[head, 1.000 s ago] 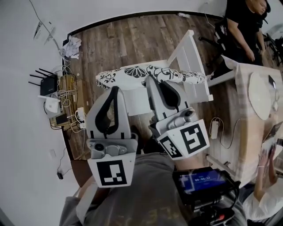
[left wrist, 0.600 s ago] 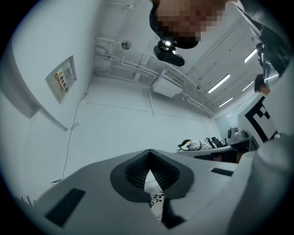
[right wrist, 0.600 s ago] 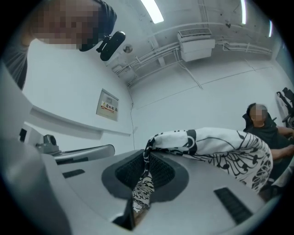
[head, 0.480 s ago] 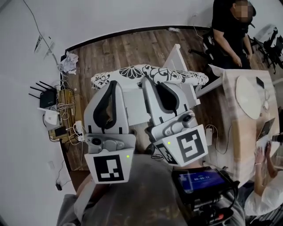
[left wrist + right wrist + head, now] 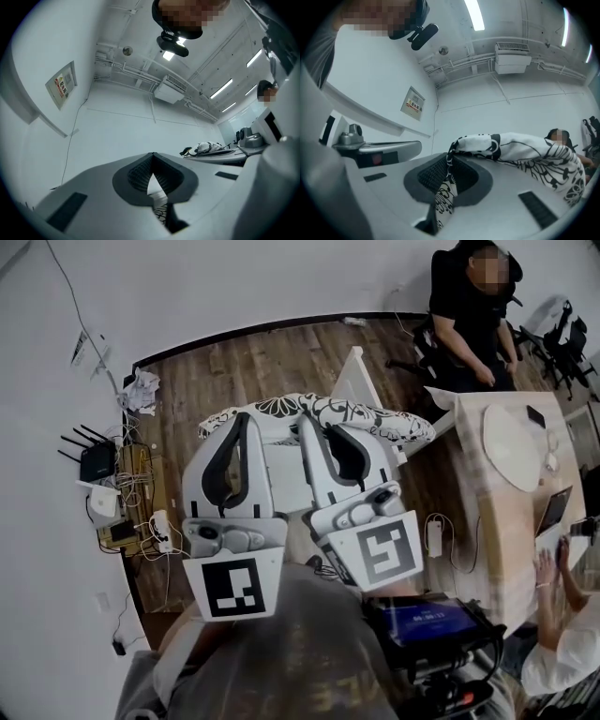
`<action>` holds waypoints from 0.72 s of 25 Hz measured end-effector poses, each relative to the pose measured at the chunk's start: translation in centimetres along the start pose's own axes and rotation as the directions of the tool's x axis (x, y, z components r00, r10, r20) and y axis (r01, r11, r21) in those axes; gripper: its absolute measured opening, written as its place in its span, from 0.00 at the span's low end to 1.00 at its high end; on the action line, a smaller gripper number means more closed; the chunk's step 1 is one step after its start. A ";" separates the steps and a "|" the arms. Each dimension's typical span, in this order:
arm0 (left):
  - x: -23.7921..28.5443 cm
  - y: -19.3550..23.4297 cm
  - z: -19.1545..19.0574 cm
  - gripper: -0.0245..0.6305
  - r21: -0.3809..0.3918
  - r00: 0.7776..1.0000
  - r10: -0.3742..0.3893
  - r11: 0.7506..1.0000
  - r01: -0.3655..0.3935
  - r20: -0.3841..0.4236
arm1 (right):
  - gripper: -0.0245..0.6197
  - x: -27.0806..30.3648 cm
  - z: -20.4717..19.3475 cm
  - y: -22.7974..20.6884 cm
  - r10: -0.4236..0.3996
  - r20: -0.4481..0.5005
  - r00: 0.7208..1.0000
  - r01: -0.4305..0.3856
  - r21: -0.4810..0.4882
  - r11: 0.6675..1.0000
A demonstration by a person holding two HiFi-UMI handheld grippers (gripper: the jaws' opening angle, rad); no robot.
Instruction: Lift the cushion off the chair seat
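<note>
L gripper [image 5: 246, 424] and R gripper [image 5: 315, 420] fingers both clamped on near edge of cushion [image 5: 380, 418], held just above chair [image 5: 354, 381] seat, long axis crosswise, R nearer mid.

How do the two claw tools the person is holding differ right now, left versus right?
The left gripper shows only a sliver of patterned cushion between its jaws; the right gripper has a broad fold spilling past its own. The left pinches near the cushion's end, the right nearer its middle. Both are shut on the cushion's edge.
</note>
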State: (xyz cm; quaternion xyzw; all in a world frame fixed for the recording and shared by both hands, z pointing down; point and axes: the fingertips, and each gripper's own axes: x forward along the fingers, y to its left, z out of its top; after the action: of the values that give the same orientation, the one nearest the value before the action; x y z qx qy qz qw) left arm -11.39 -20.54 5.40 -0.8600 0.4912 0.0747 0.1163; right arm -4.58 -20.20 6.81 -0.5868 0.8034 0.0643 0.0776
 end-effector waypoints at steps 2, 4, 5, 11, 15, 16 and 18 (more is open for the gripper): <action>0.1 -0.1 -0.1 0.05 -0.002 1.000 -0.006 1.000 0.006 -0.004 | 0.08 0.1 -0.2 -0.2 -0.008 -0.010 1.000 0.008 -0.010 1.000; 0.1 0.0 -0.3 0.05 -0.004 1.000 -0.007 1.000 0.007 -0.016 | 0.08 0.0 -0.5 -0.3 -0.012 -0.022 1.000 0.012 -0.014 1.000; 0.1 0.1 -0.5 0.05 -0.003 1.000 -0.006 1.000 0.006 -0.023 | 0.08 0.0 -0.6 -0.3 -0.015 -0.027 1.000 0.014 -0.015 1.000; 0.3 0.5 -0.9 0.05 0.021 0.999 0.004 1.000 -0.004 -0.044 | 0.08 -0.1 -0.7 -0.3 -0.020 -0.038 0.999 0.019 -0.027 0.999; 0.4 0.3 -1.0 0.05 0.020 0.999 0.001 1.000 0.000 -0.048 | 0.08 0.0 -0.8 -0.3 -0.021 -0.038 0.999 0.019 -0.028 0.999; 0.4 0.3 -1.1 0.05 0.019 0.999 -0.001 1.000 0.002 -0.049 | 0.08 0.0 -0.9 -0.4 -0.023 -0.043 0.999 0.021 -0.030 0.999; 0.4 0.3 -1.2 0.05 0.015 0.999 -0.005 1.000 0.006 -0.051 | 0.08 0.0 -1.1 -0.4 -0.026 -0.049 0.998 0.024 -0.033 0.999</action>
State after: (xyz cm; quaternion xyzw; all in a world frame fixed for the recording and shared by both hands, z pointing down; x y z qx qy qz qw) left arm -11.44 -21.33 6.43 -0.8620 0.4923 0.0486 0.1103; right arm -4.27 -20.56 7.83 -0.5994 0.7966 0.0619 0.0488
